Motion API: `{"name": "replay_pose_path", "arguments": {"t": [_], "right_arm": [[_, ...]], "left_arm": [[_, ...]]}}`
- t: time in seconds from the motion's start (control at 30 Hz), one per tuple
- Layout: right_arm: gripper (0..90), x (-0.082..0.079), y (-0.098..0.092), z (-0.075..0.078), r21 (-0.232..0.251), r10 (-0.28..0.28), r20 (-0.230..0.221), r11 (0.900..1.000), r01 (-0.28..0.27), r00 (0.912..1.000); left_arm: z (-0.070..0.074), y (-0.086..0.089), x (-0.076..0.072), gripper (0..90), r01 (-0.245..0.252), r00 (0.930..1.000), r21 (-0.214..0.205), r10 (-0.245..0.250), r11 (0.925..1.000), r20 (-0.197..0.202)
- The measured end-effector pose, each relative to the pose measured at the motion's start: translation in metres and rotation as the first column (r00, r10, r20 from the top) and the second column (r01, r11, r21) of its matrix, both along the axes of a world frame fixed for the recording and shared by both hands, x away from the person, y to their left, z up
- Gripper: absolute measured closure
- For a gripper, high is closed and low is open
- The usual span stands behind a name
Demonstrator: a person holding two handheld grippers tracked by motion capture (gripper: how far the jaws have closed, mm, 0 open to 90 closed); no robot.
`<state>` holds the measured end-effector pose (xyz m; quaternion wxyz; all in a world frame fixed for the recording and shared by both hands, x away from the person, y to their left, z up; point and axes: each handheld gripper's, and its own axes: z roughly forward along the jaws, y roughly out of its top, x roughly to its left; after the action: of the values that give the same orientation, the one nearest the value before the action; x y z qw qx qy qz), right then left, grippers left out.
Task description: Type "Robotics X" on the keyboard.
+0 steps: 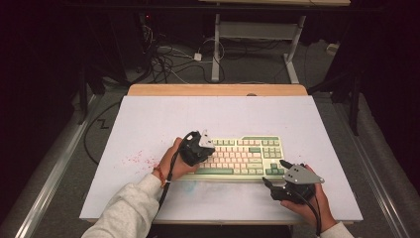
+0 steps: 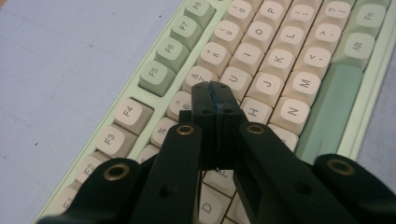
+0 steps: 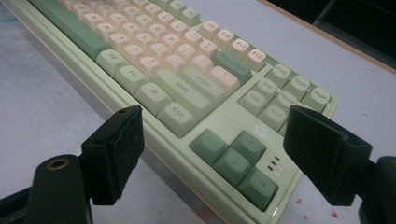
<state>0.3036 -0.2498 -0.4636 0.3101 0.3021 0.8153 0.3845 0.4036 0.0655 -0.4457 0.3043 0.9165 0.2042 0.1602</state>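
The left tongs (image 2: 215, 100) are pressed together with nothing between them, their joined tip poised over the middle rows of the keyboard (image 2: 280, 79), about where the 7, Y and H keys meet – seemingly ready to poke a key. The risk, as I judge it, is that the blunt closed tip is about as wide as a keycap, so coming down slightly off-centre it could catch two keys at once or slip into the gap between them. The right tongs (image 3: 233, 154) stand wide apart and empty, framing the arrow-key cluster at the keyboard's near right corner, with no pad touching it that I can see. If the left push has any sideways lean, the unheld keyboard could skate on the smooth white counter (image 1: 148, 119) – and drift toward the near edge, which lies close by. In the high view the keyboard (image 1: 247, 153) sits in the counter's near half, between the two hands.
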Motion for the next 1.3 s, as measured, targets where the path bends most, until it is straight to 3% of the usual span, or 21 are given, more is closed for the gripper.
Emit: {"name": "replay_pose_path", "arguments": {"t": [0.1, 0.23, 0.37, 0.53, 0.67, 1.03, 1.2, 1.3], "right_arm": [[20.5, 0.0, 0.0, 0.0, -0.009, 0.003, -0.001, 1.0, -0.003, 1.0], [20.7, 0.0, 0.001, 0.0, -0.017, 0.005, 0.004, 0.9998, -0.005, 1.0], [21.4, 0.0, 0.001, -0.001, -0.021, 0.001, 0.002, 0.9998, -0.001, 1.0], [21.5, 0.001, 0.001, -0.001, -0.022, -0.001, 0.004, 0.9998, 0.001, 1.0], [21.6, 0.0, -0.001, 0.003, 0.001, -0.019, 0.032, 0.9998, 0.019, 0.9993], [22.1, 0.0, -0.005, 0.004, 0.015, -0.039, 0.038, 0.9992, 0.038, 0.9985], [22.1, 0.0, -0.005, 0.005, 0.018, -0.04, 0.039, 0.9991, 0.04, 0.9984], [22.1, 0.0, -0.005, 0.004, 0.013, -0.039, 0.035, 0.9992, 0.038, 0.9986]], "left_arm": [[-0.002, -0.002, 0.0, 88.0, -0.003, 1.0, 0.018, 0.003, 0.9998, -0.002], [-0.002, 0.002, 0.002, 87.9, -0.022, 0.9998, 0.01, 0.022, 0.9997, -0.001], [-0.005, 0.001, 0.003, 87.9, -0.007, 0.9994, 0.025, 0.007, 0.9997, -0.033], [-0.004, 0.0, 0.001, 87.7, -0.006, 0.9998, 0.023, 0.007, 0.9997, -0.017], [0.003, 0.004, -0.003, 85.2, -0.009, 0.9997, 0.007, 0.009, 0.9999, 0.023], [0.015, 0.021, -0.012, 74.5, -0.014, 0.9944, -0.052, 0.02, 0.9985, 0.104], [0.016, 0.03, -0.016, 62.5, -0.036, 0.9857, -0.06, 0.045, 0.9975, 0.162], [0.018, 0.035, -0.019, 52.8, -0.046, 0.9799, -0.086, 0.061, 0.9953, 0.19]]}}
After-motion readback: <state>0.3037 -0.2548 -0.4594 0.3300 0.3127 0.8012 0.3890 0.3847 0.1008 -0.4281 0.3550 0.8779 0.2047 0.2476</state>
